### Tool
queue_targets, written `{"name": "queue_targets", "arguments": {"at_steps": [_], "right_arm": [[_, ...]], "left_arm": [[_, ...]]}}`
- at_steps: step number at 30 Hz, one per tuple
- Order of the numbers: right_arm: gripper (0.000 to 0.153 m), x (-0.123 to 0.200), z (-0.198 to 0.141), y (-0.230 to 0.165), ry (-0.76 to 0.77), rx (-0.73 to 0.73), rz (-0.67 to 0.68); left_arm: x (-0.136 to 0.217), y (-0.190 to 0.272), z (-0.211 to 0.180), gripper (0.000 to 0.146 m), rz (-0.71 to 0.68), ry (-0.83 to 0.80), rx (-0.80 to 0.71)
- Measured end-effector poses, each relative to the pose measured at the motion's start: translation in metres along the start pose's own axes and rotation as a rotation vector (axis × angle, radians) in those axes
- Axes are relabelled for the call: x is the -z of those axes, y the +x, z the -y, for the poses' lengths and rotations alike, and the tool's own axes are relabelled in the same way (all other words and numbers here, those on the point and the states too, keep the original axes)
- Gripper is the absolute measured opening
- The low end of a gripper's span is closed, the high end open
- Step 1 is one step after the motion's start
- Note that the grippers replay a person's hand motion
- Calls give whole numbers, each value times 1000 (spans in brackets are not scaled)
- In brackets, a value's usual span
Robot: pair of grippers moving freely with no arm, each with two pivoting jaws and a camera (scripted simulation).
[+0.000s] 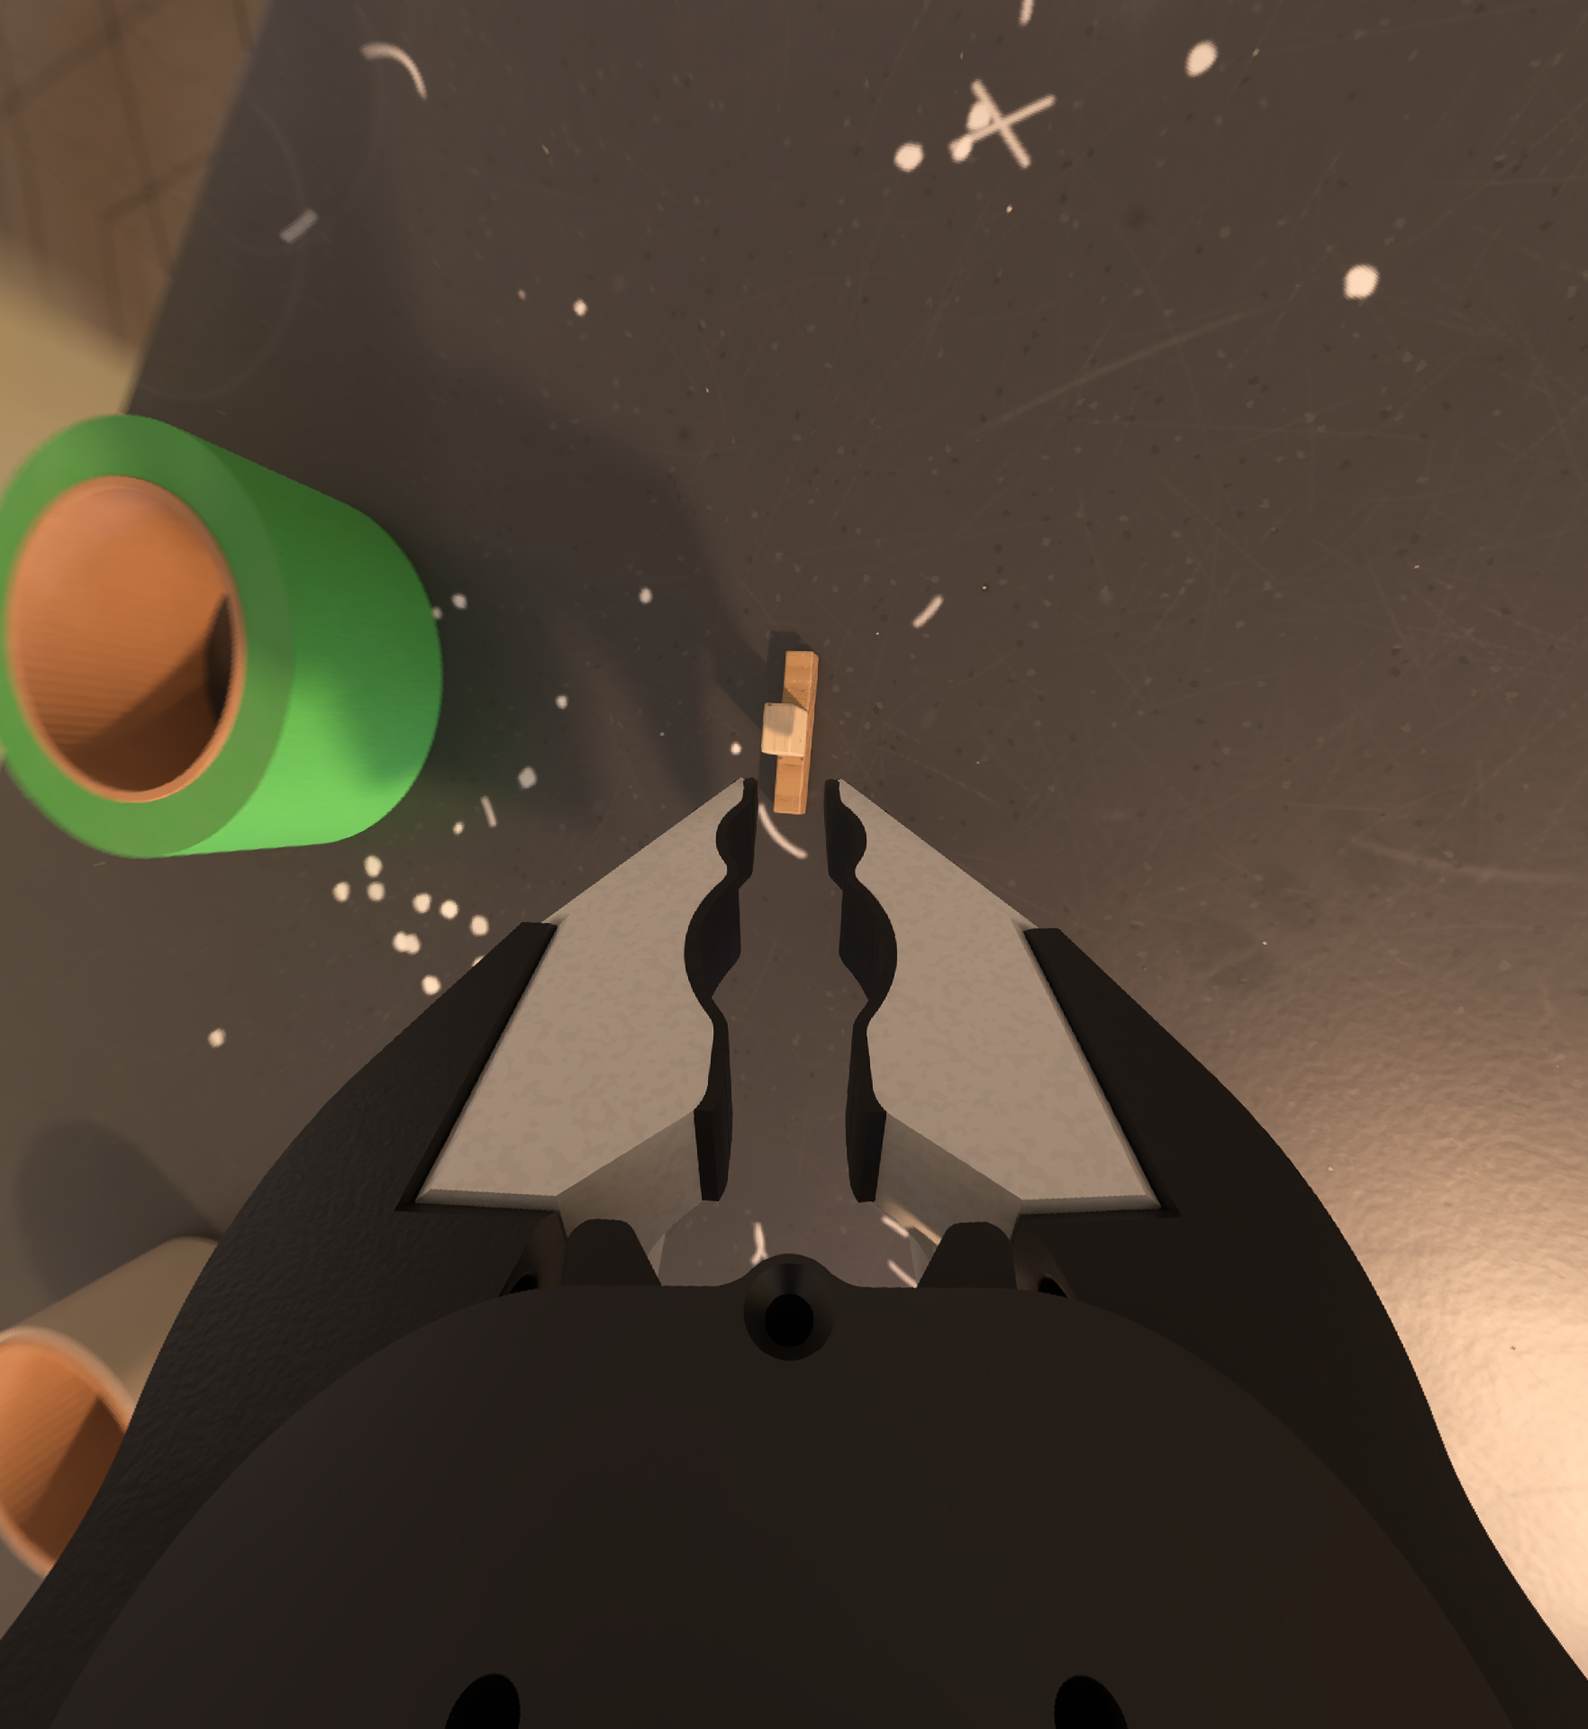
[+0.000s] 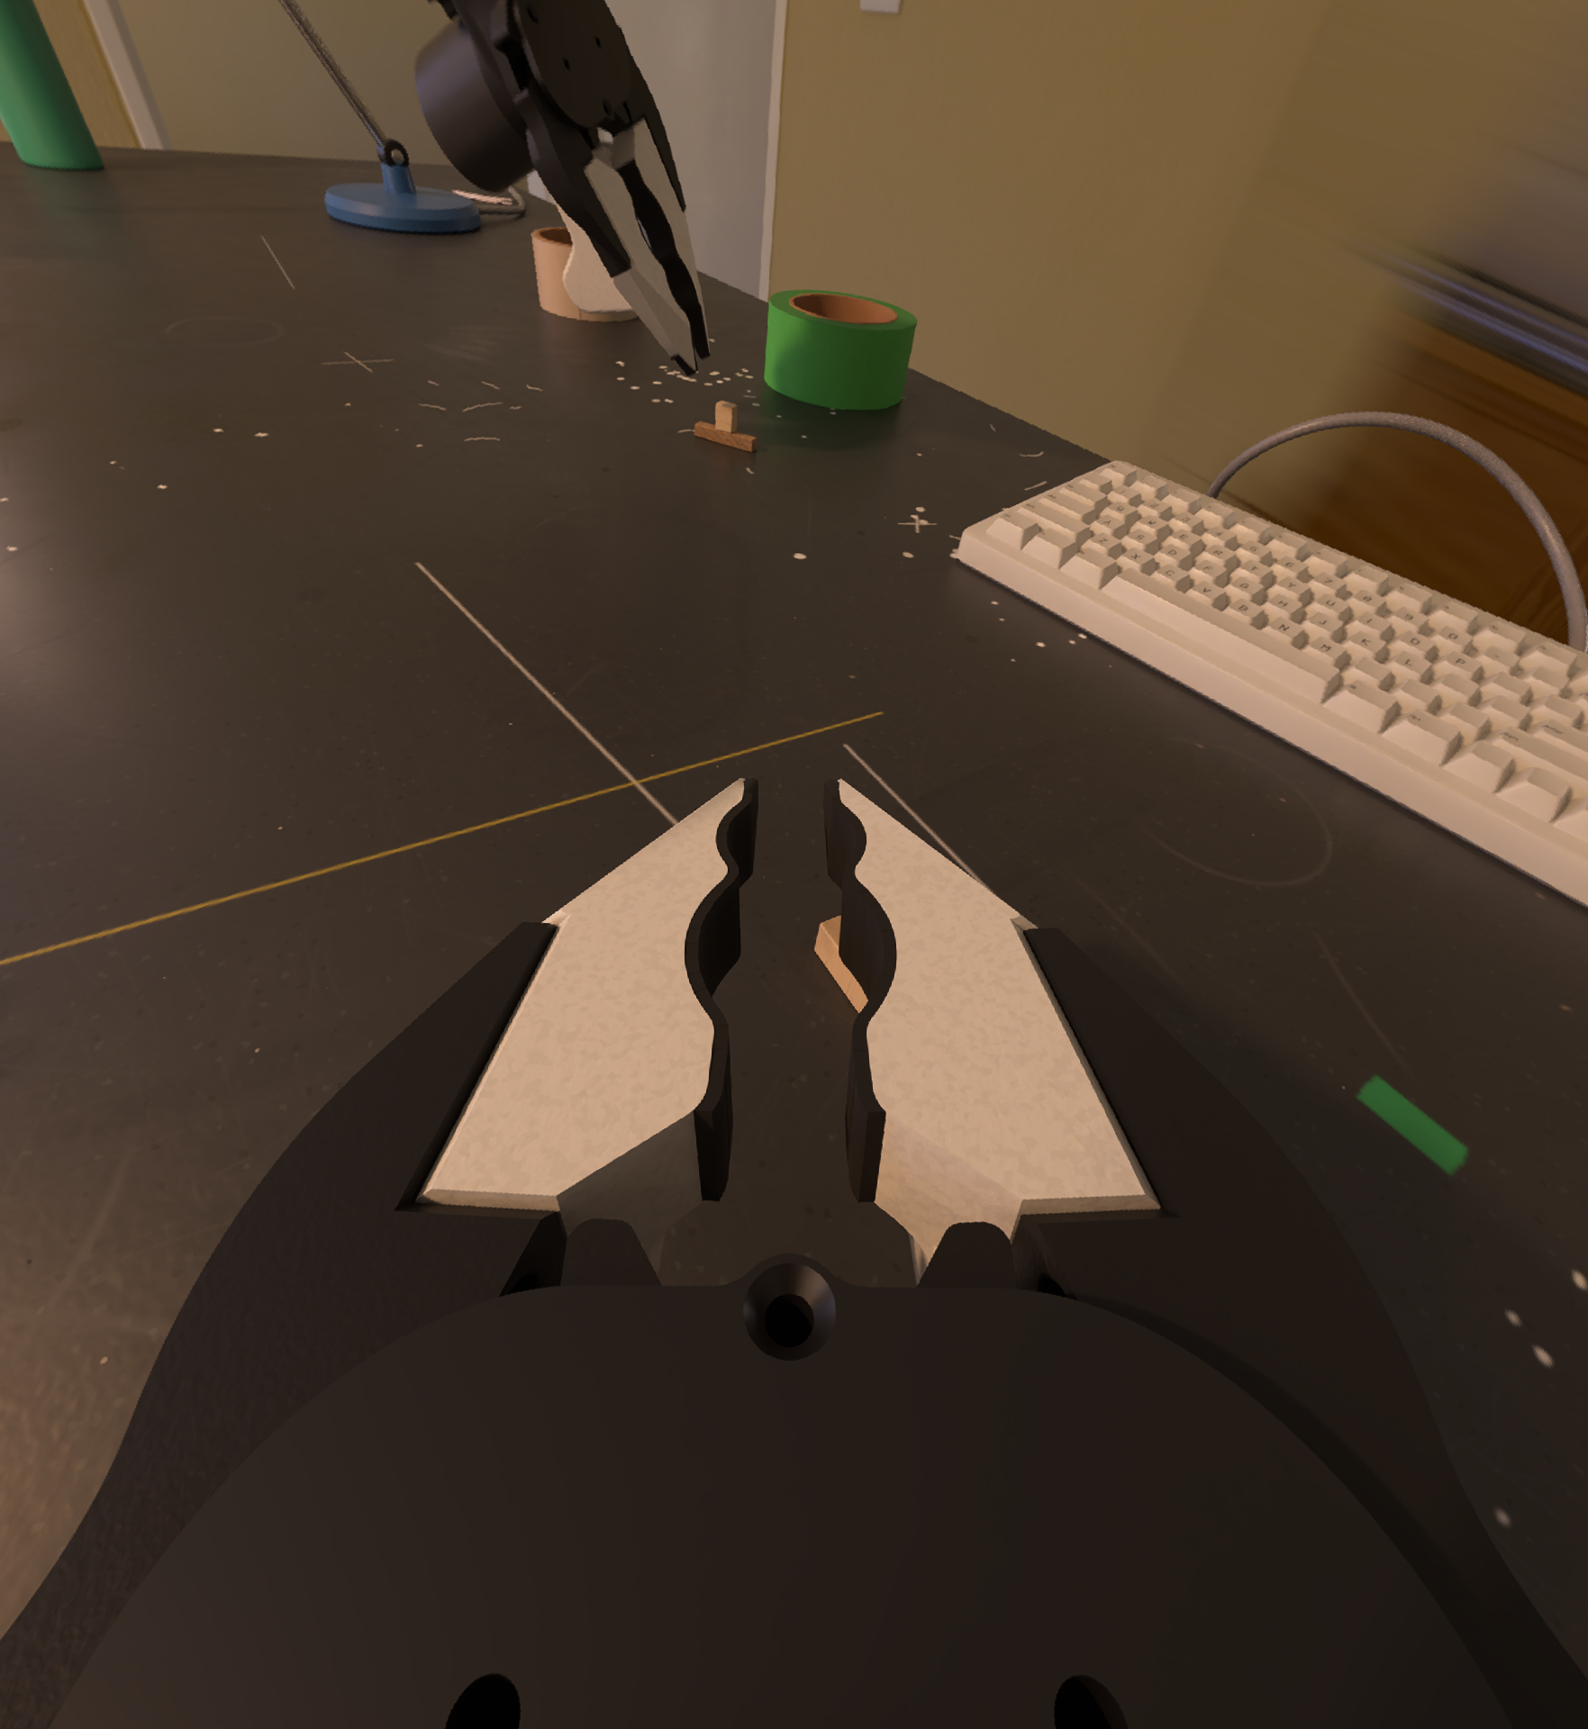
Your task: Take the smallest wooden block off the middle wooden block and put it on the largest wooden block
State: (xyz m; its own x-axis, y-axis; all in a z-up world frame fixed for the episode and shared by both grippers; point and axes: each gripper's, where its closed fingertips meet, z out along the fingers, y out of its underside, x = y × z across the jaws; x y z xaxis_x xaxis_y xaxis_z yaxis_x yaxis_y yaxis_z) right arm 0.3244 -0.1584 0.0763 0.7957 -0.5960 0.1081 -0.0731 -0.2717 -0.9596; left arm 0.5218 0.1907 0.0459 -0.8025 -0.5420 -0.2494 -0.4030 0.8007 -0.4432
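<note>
Left tongs (image 1: 790, 795) spread above the small block (image 1: 782, 732) on its flat block (image 1: 797, 739), right tongs (image 2: 790, 795) spread empty; I'd drop straight and pinch only the little one.

Dim warm light, glare on the dark table (image 1: 1473, 1357), soft shadows, motion-blurred upper-right corner, wide-angle edge distortion

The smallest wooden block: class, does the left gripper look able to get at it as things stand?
Probably yes. The left gripper hangs open above the smallest wooden block, which stands exposed on the middle wooden block. The green tape roll stands off to one side, and nothing lies between.
</note>
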Motion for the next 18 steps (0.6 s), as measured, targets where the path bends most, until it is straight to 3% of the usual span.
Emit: {"name": "queue_targets", "arguments": {"at_steps": [11, 14, 18], "right_arm": [[13, 2, 4, 1, 24, -1, 4], [11, 3, 5, 2, 32, -1, -2], [11, 5, 8, 4, 47, -20, -6]], "left_arm": [[-29, -5, -3, 18, -122, -89, -23], [-36, -2, -4, 8, -154, -102, -11], [-36, -1, -3, 7, -165, -92, 19]]}}
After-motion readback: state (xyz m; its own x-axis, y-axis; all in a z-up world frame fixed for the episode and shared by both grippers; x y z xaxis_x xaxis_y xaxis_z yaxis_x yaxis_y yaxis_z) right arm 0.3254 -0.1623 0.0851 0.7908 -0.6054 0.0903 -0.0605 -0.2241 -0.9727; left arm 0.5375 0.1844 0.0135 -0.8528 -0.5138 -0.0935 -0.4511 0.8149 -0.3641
